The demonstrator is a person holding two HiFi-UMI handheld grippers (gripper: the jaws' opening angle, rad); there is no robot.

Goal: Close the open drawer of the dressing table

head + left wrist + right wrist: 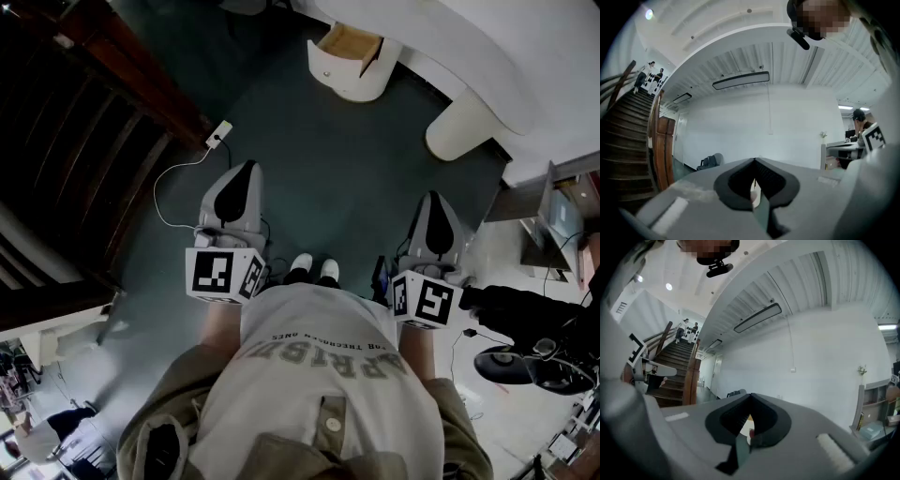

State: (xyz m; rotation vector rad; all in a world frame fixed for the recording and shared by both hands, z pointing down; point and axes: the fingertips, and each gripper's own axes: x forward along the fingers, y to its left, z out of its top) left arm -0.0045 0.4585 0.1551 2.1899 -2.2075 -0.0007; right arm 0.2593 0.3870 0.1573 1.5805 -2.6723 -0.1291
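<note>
A dark teal floor [328, 159] lay between the person and the white dressing table [525, 56], whose open drawer [352, 42] stood well ahead. The left tongs [247, 171] and the right tongs [433, 197] were both fully closed on nothing (held level at the waist). An off-centre push on the rounded drawer front could skew and jam it, and the floor cable [156, 197] might catch a foot.

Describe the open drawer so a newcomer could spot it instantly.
In the head view, find the white dressing table curving across the top right. The drawer sticks out from its left end over the dark floor. It alone shows a light wood interior behind a rounded white front; the round leg beside it is plain white.
</note>
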